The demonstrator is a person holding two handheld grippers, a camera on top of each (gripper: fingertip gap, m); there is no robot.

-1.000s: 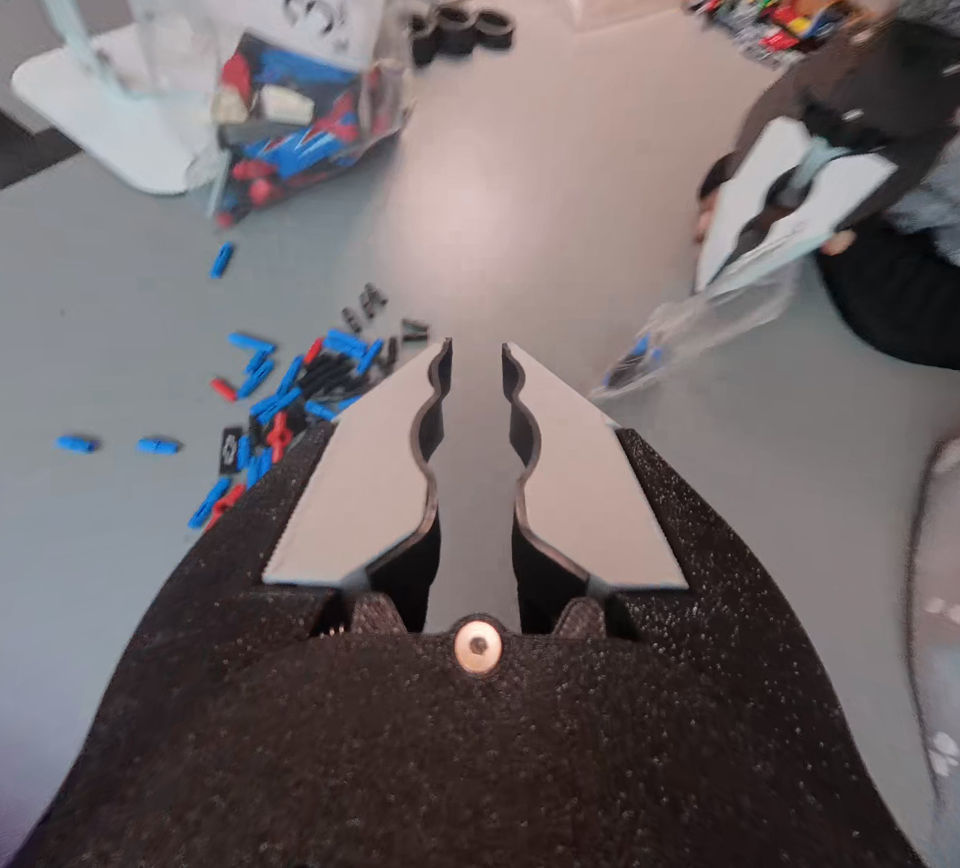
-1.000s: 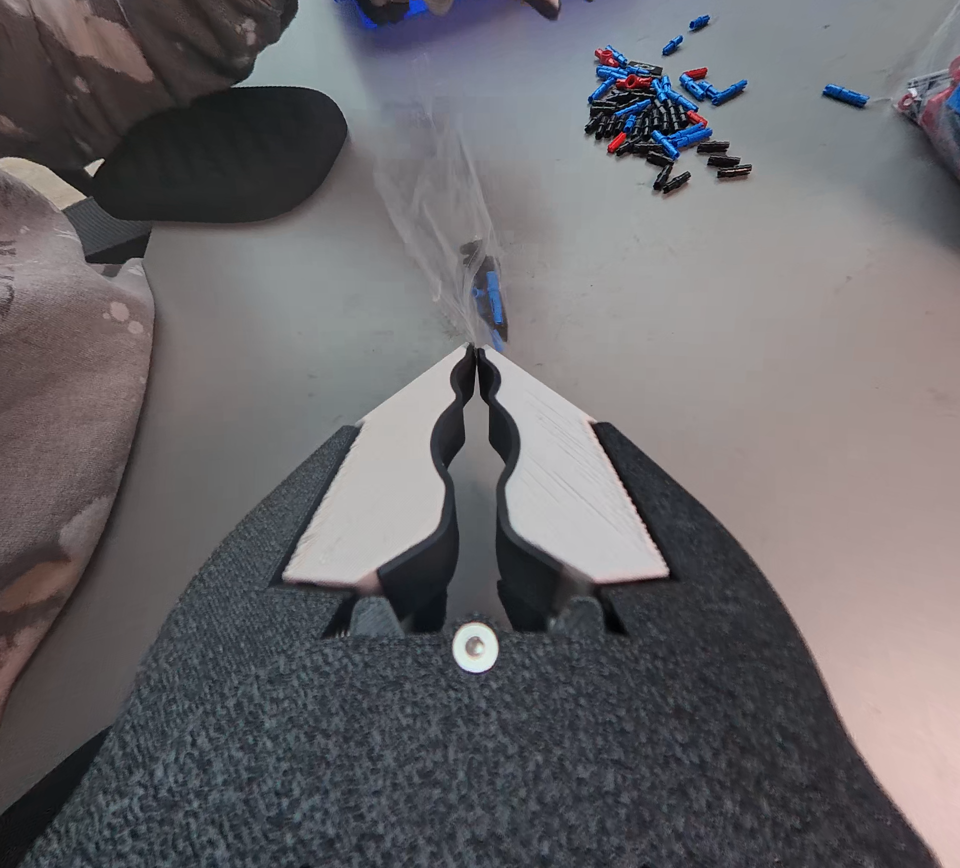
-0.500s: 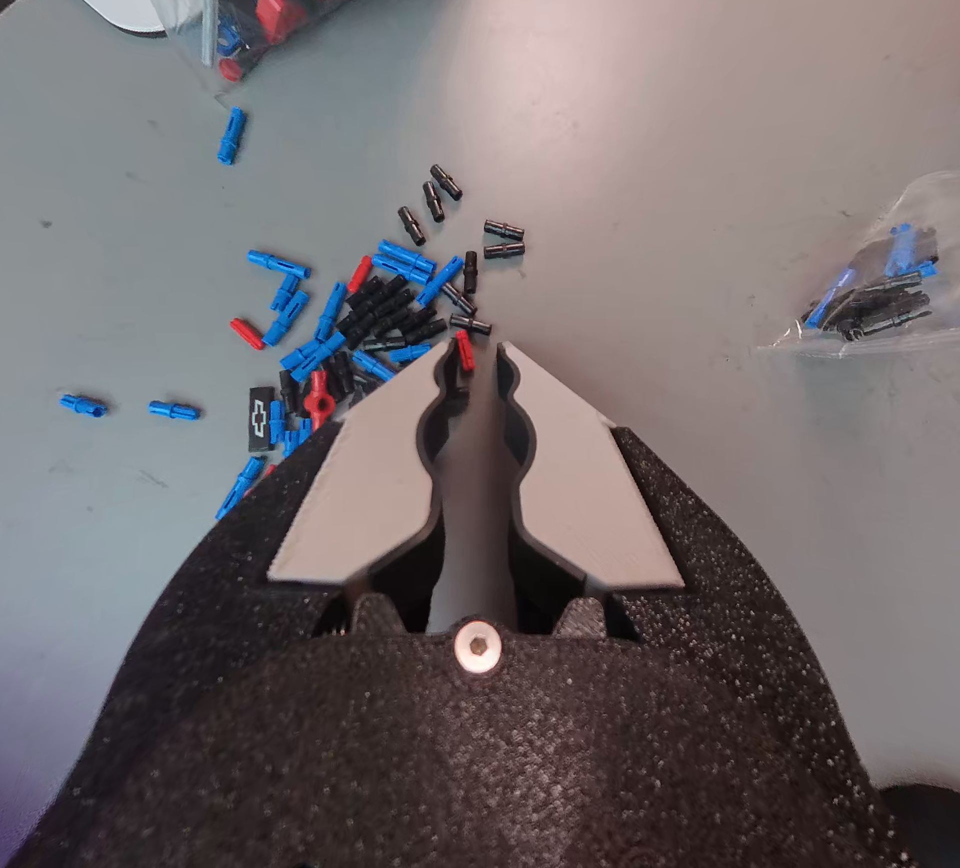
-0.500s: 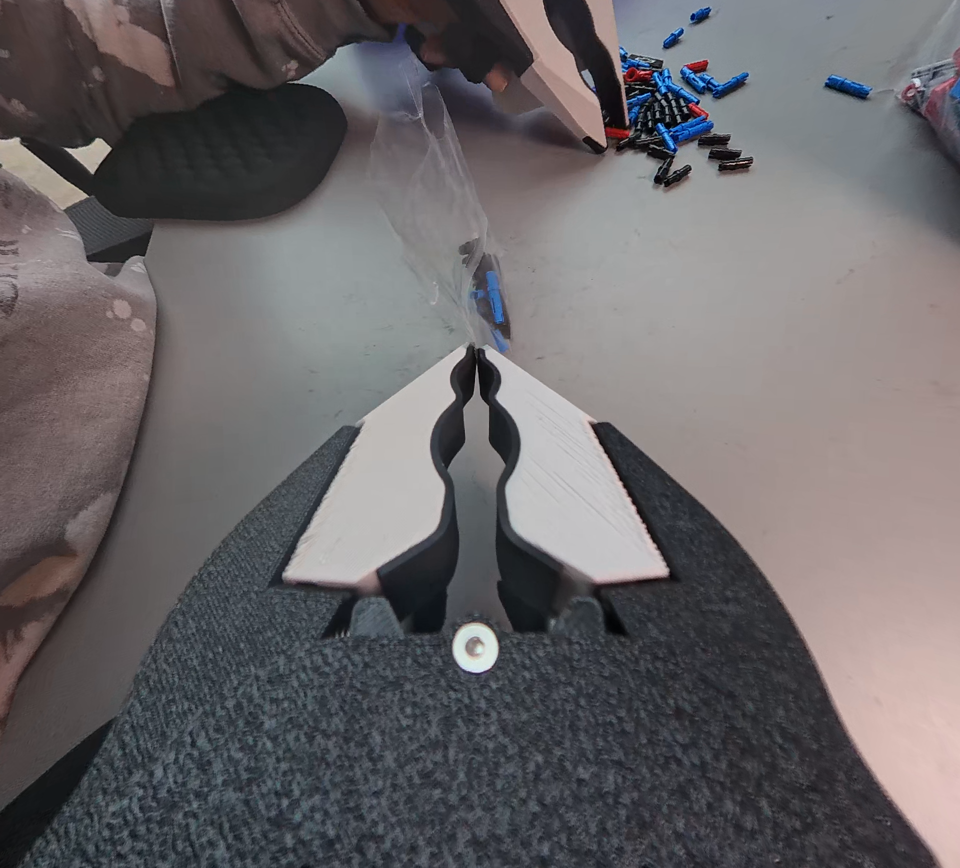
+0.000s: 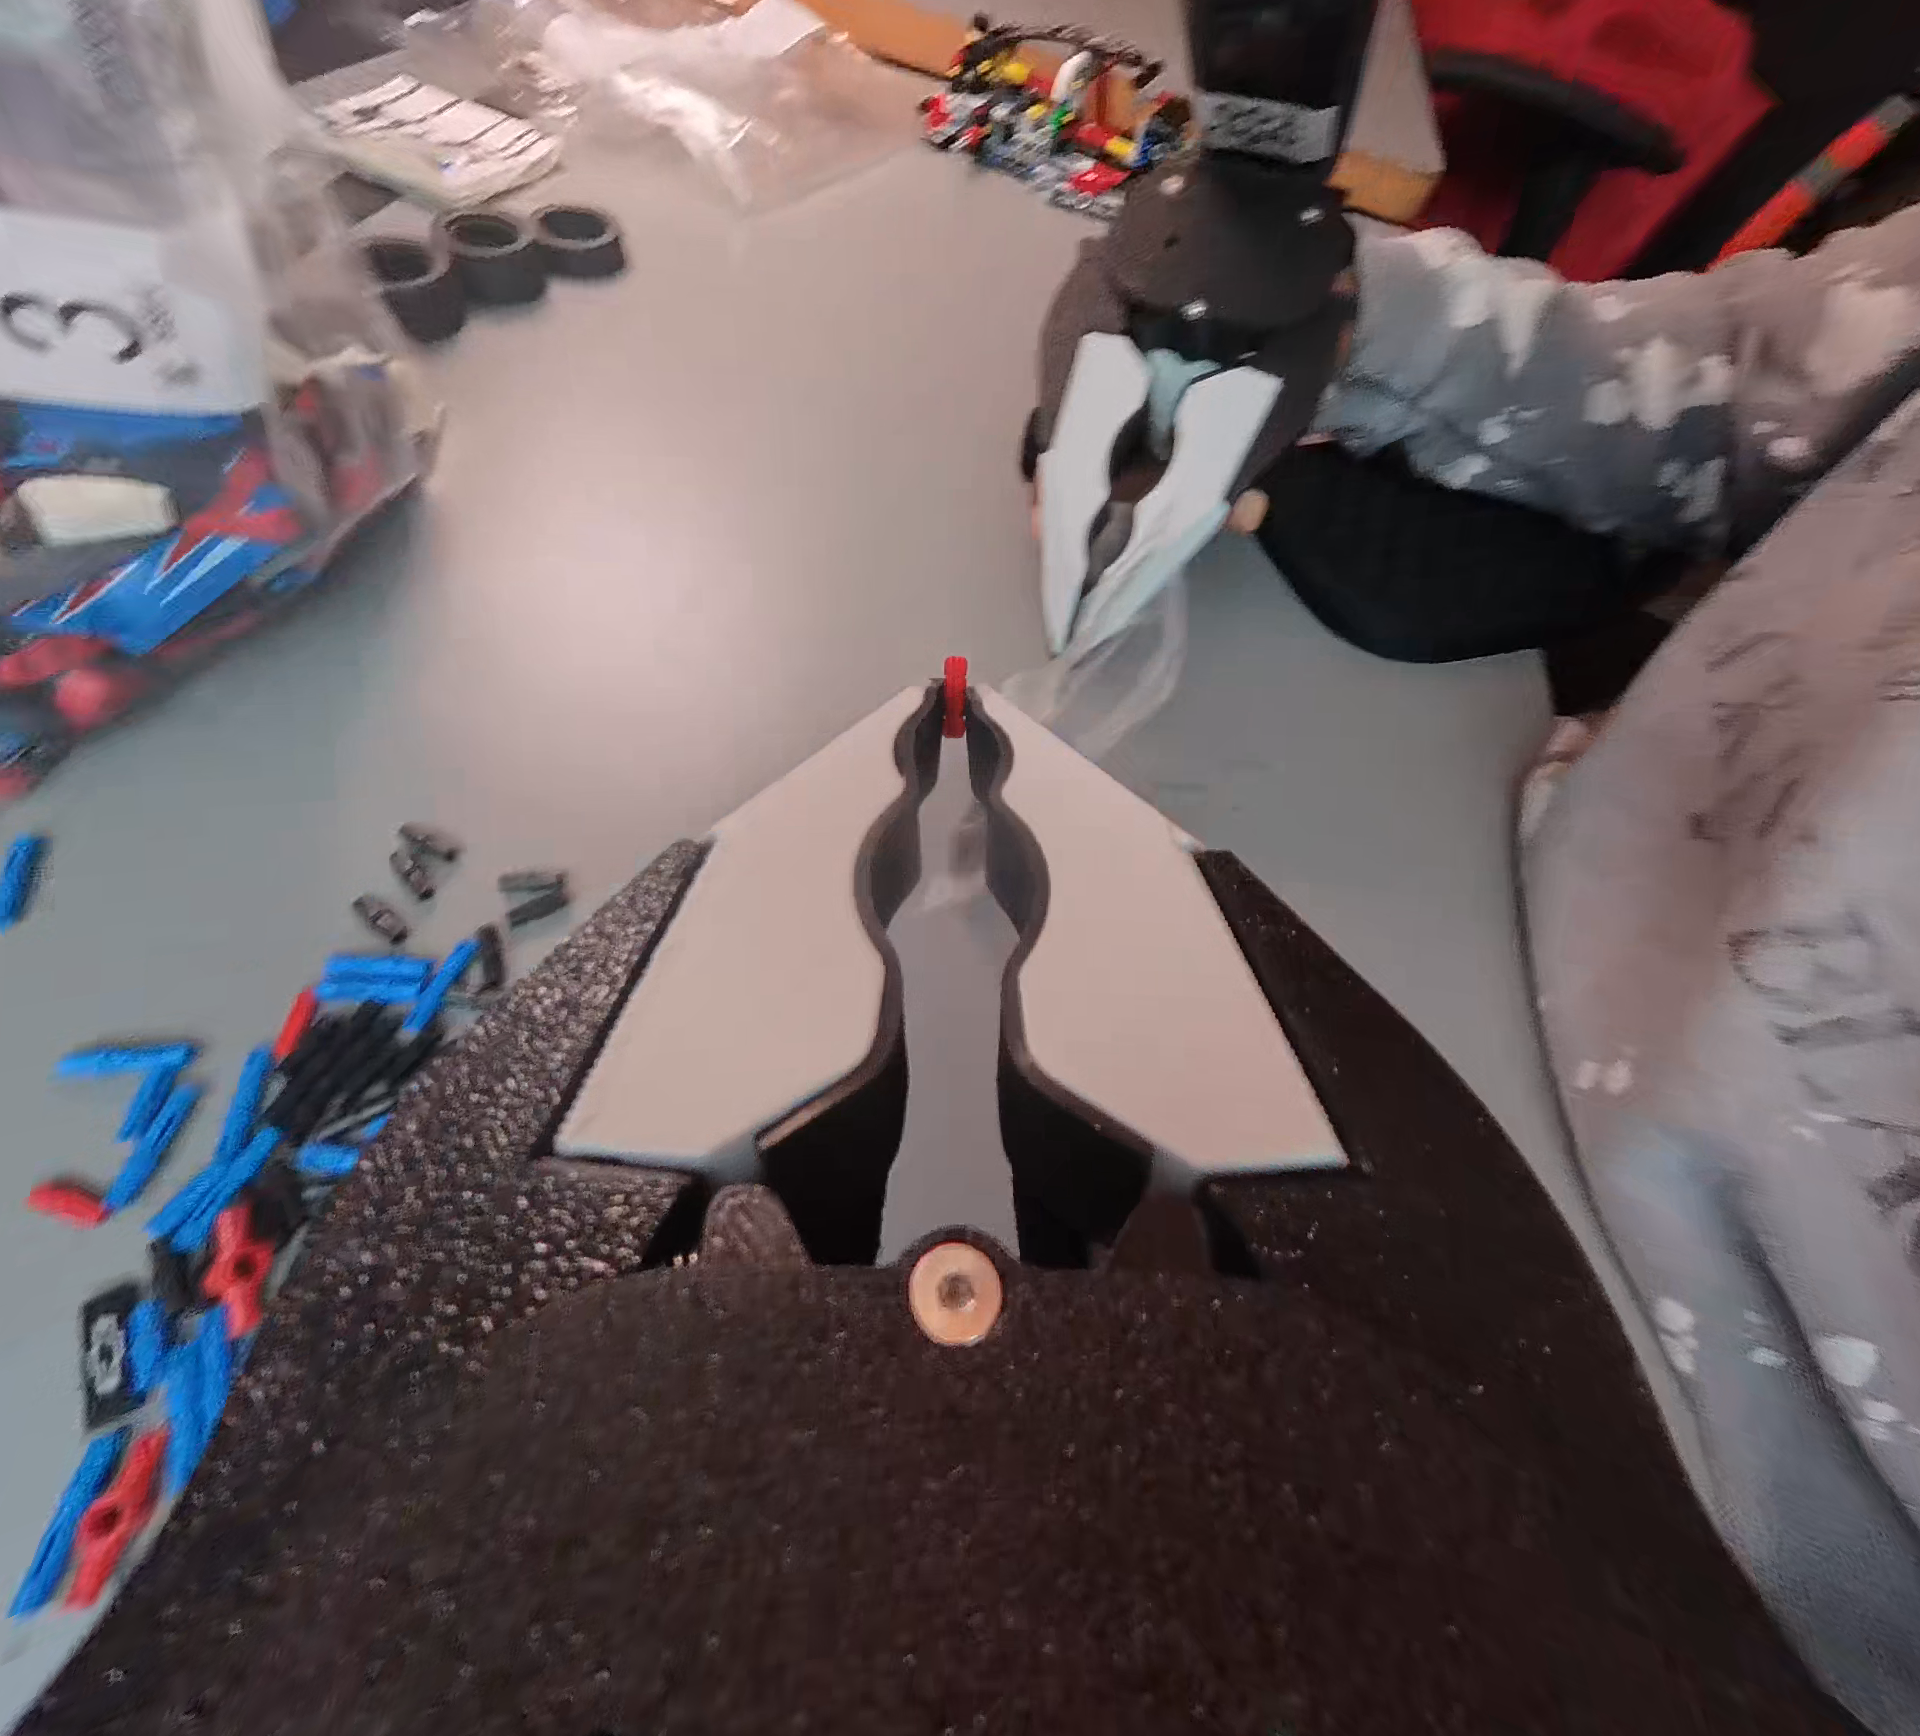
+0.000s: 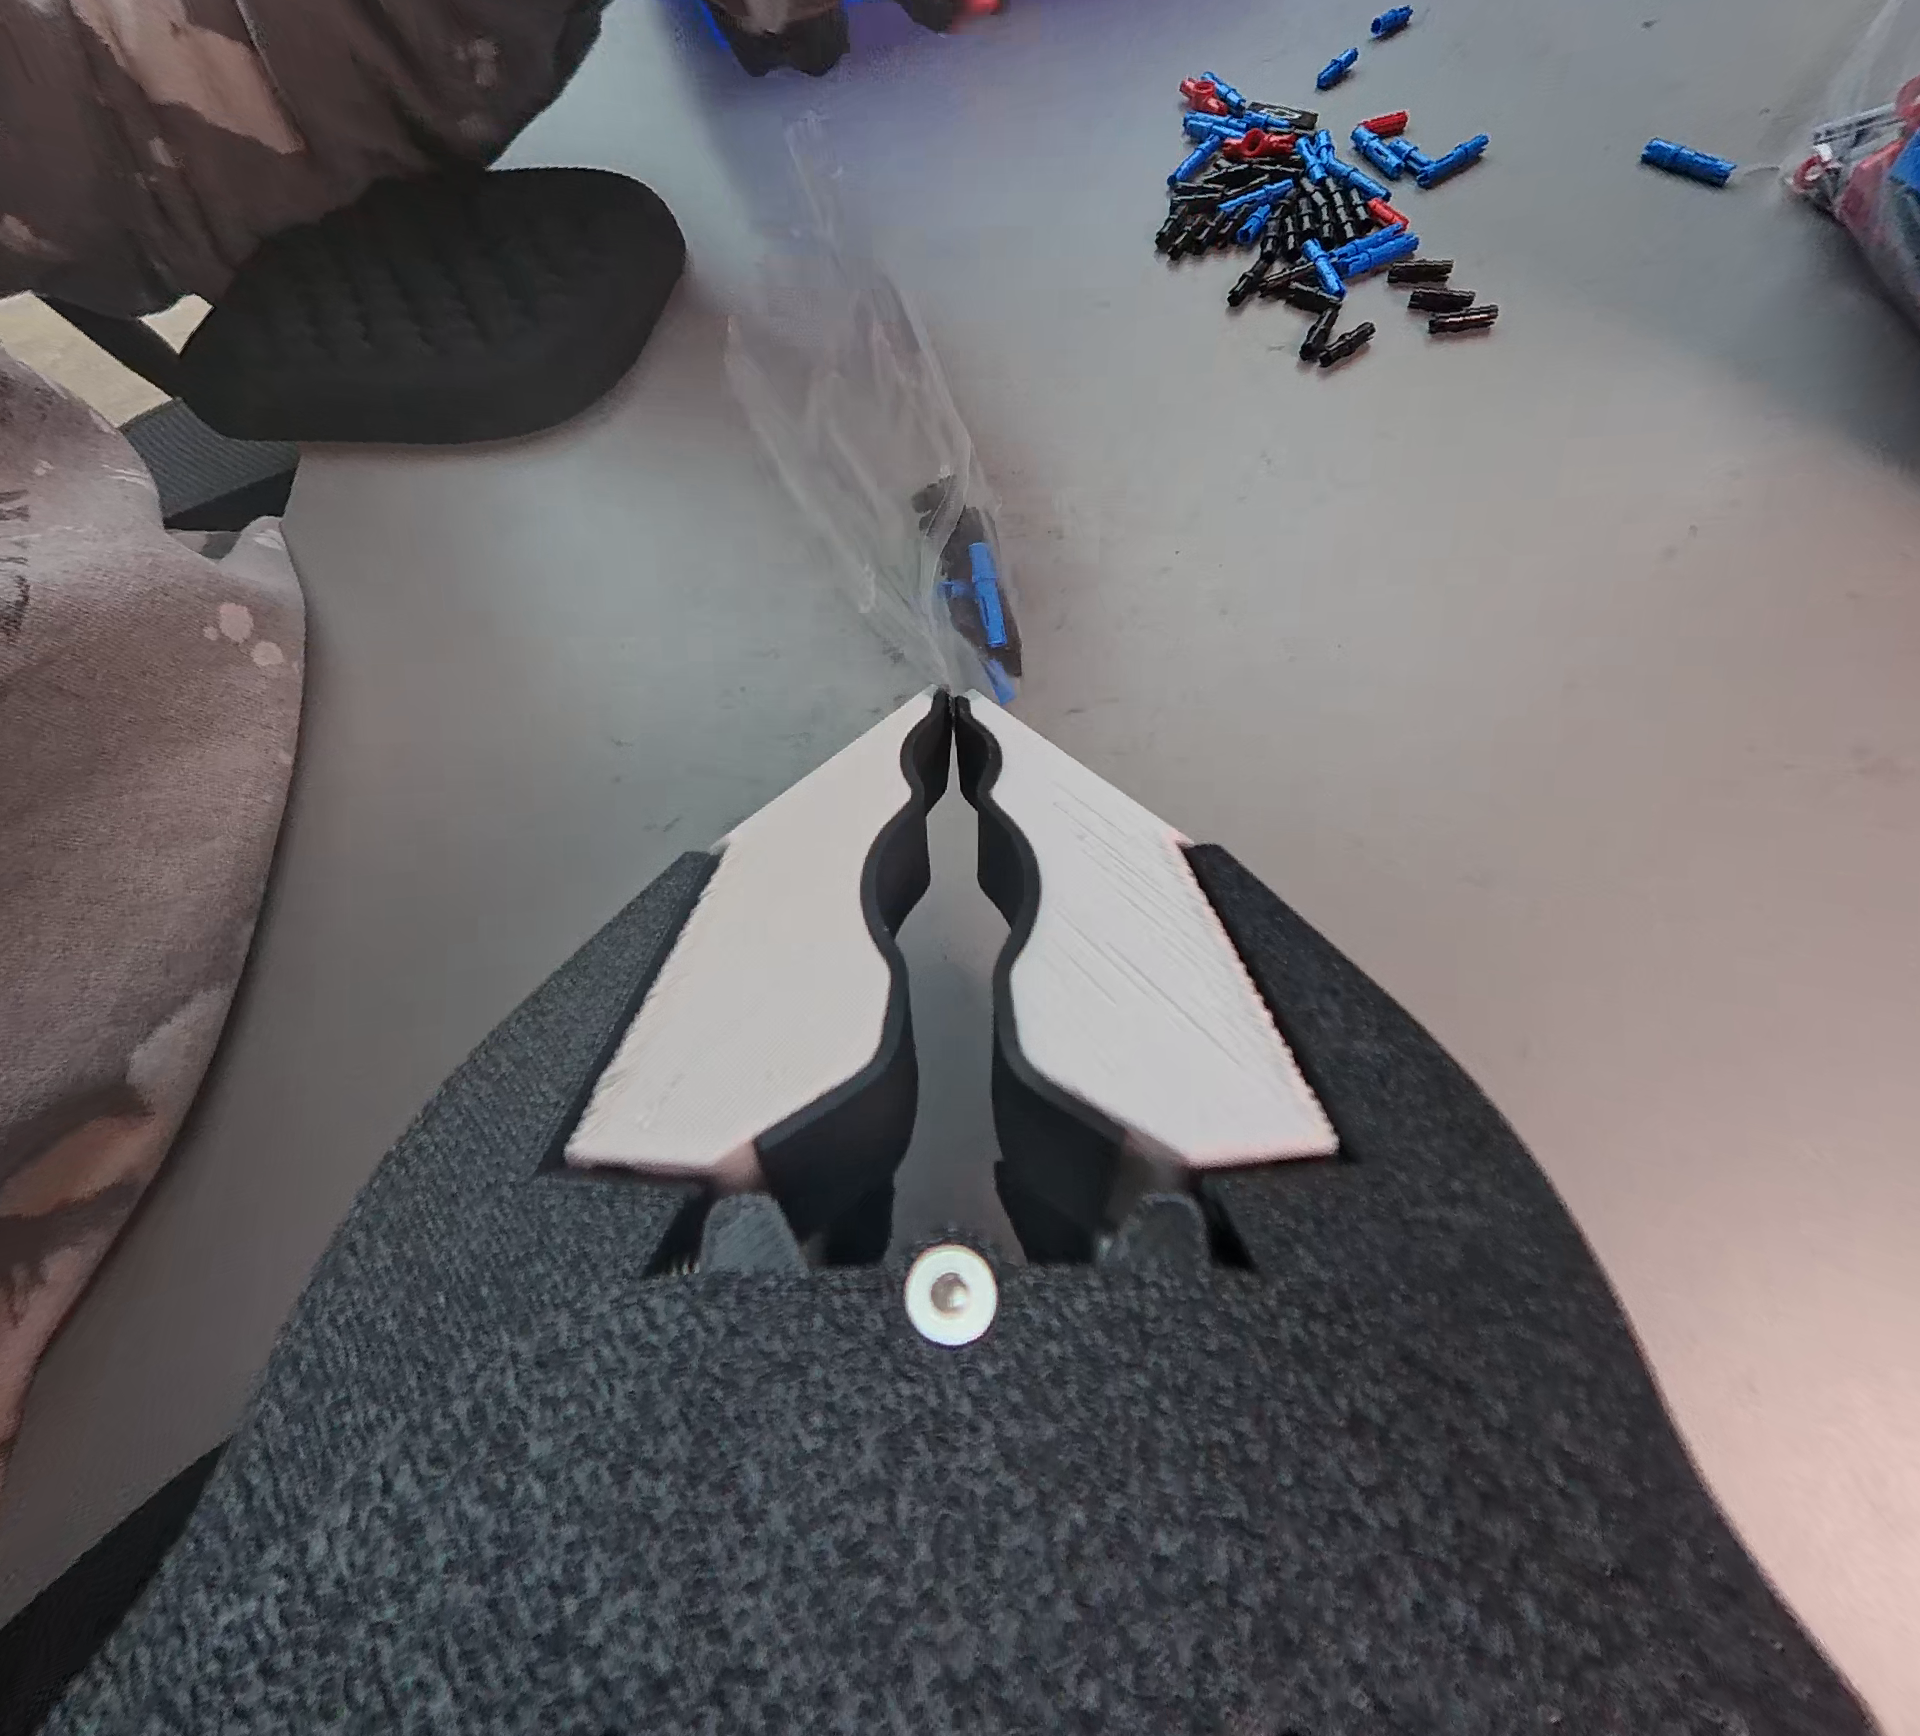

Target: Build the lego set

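Left gripper (image 5: 954,707) pinches ribbed red pin (image 5: 953,697); right gripper (image 6: 951,707) crinkly bag (image 6: 883,481).

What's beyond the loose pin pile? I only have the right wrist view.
Observer: Three black tyres stand in a row on the table, past the pin pile.
Operator: Any build started?
Observer: A partly built multicoloured model sits near the table's far edge.
Operator: How's the left gripper's hold on the red piece?
Observer: The left gripper pinches the red piece at the very fingertips, and the piece sticks out past them.
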